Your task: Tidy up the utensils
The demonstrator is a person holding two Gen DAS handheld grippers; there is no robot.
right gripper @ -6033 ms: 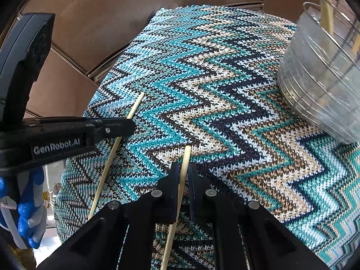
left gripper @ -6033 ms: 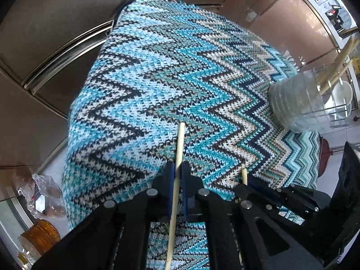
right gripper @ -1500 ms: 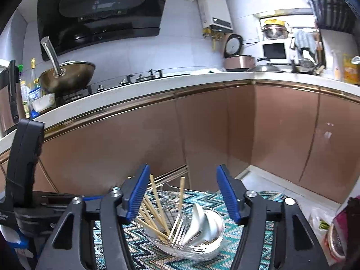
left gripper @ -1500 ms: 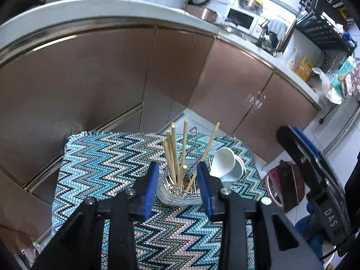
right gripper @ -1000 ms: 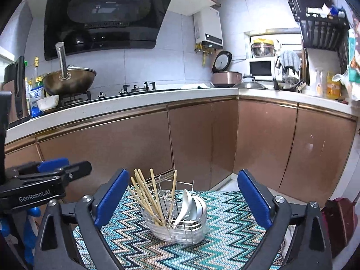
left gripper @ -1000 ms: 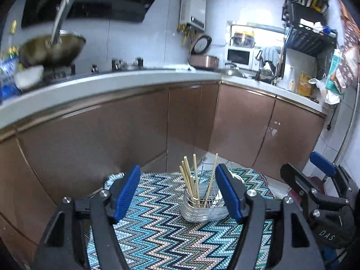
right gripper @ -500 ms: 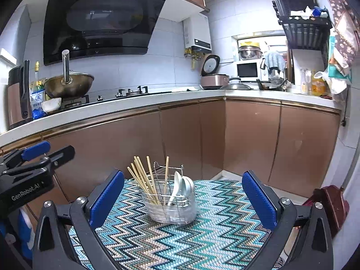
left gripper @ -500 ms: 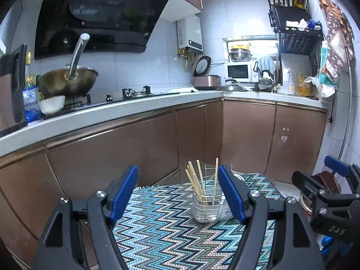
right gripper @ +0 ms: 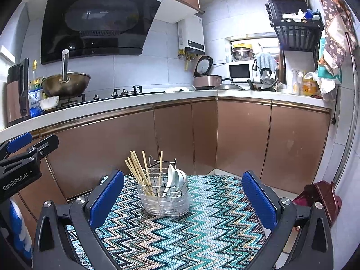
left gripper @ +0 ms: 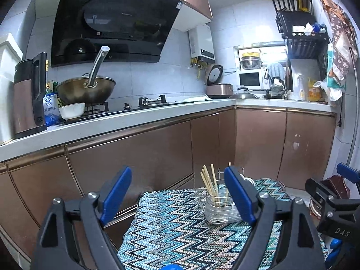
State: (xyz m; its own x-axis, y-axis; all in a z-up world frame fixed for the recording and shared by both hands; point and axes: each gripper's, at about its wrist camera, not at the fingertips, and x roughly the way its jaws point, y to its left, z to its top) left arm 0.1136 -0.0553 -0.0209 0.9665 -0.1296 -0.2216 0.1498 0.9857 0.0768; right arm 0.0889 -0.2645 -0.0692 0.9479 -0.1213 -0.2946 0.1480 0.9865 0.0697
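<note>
A wire utensil basket [right gripper: 165, 199] stands on the zigzag-patterned cloth [right gripper: 184, 236] of a small table. Several wooden chopsticks [right gripper: 138, 173] lean in its left half and white spoons [right gripper: 176, 177] sit in its right half. The left wrist view shows the same basket [left gripper: 221, 210] with chopsticks [left gripper: 209, 181], partly behind a blue pad. My left gripper [left gripper: 180, 195] hangs well back from the basket, its jaws opening wide, nothing between them. My right gripper [right gripper: 183, 199] is open wide and empty, also held back from the basket.
Brown kitchen cabinets [right gripper: 243, 139] under a white counter [right gripper: 135, 103] wrap the far side. A wok [right gripper: 66, 85], a kettle [left gripper: 29, 94] and a rice cooker [right gripper: 204, 76] stand on the counter. A dark red object [right gripper: 321, 199] lies on the floor at right.
Both grippers have drawn back from the basket, which now looks smaller and farther. The left jaws have spread wider. The chopsticks held six seconds ago now stand in the basket.
</note>
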